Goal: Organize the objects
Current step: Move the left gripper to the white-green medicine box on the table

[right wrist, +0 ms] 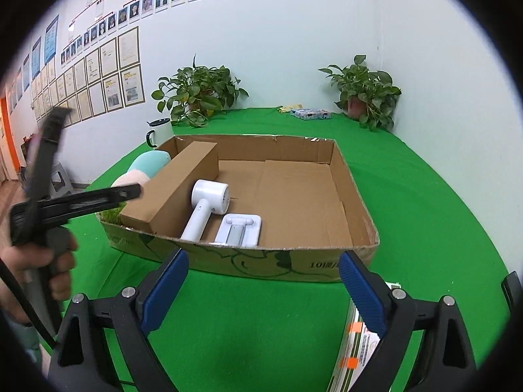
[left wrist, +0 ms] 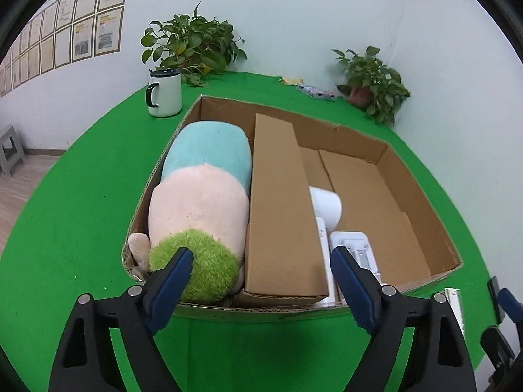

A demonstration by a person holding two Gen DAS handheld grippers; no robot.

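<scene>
Both sets of jaws are spread wide with nothing in them: the left gripper hangs over the near edge of the cardboard tray, the right gripper sits just in front of it over the green bench. Inside, a plush toy fills the left side beside a long brown box, then a white hair dryer and white stand. A white mug stands just past the tray's far left corner.

table: green cloth
middle: my cardboard tray
far edge: mug, two plants, packet
near edge: flat box
</scene>
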